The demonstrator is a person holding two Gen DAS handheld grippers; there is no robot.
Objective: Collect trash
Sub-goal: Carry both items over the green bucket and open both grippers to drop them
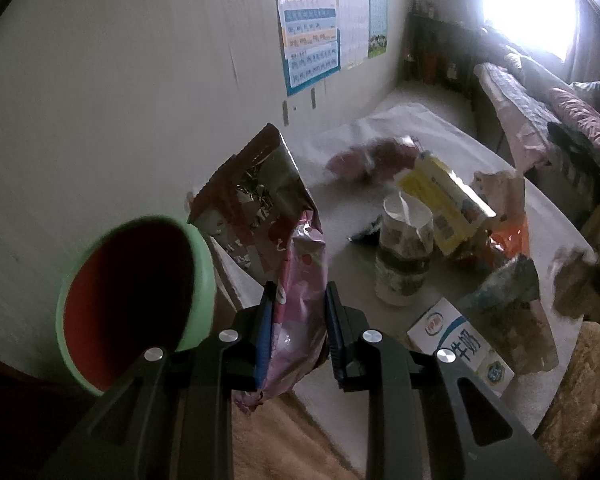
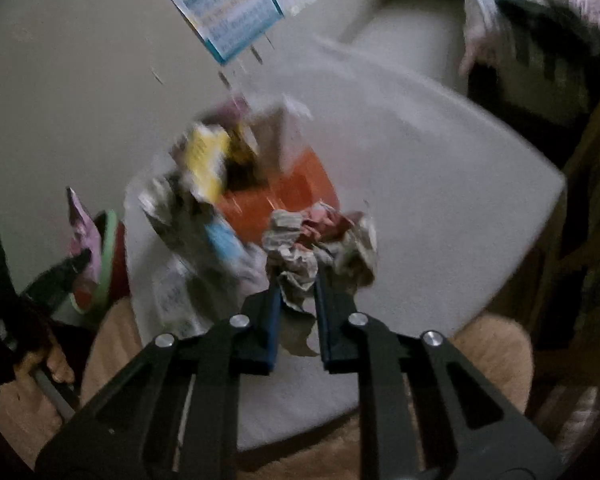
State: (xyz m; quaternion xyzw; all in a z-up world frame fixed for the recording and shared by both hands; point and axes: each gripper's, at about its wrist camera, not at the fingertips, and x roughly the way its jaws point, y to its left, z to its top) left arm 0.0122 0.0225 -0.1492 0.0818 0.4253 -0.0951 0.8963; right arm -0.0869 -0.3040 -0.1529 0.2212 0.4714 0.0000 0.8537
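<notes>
Black left gripper [image 1: 298, 300] pinches a pink bag [image 1: 296, 280] beside the green bin [image 1: 198, 280], off the white worktop [image 1: 340, 216]. Right gripper [image 2: 298, 284] is clamped on a crumpled paper [image 2: 320, 240] above the worktop [image 2: 440, 184]. Other trash sits there: a milk carton [image 1: 460, 344], a yellow box [image 1: 444, 200], a cup [image 1: 404, 256]. Only a corner of paper is caught, so it may tear free mid-carry

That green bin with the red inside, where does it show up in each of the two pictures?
Left wrist view: the green bin is at lower left, beside the pink snack bag held in the fingers.
Right wrist view: the bin is at the far left edge, partly hidden.
Shared landmark: the blue wall poster.
</notes>
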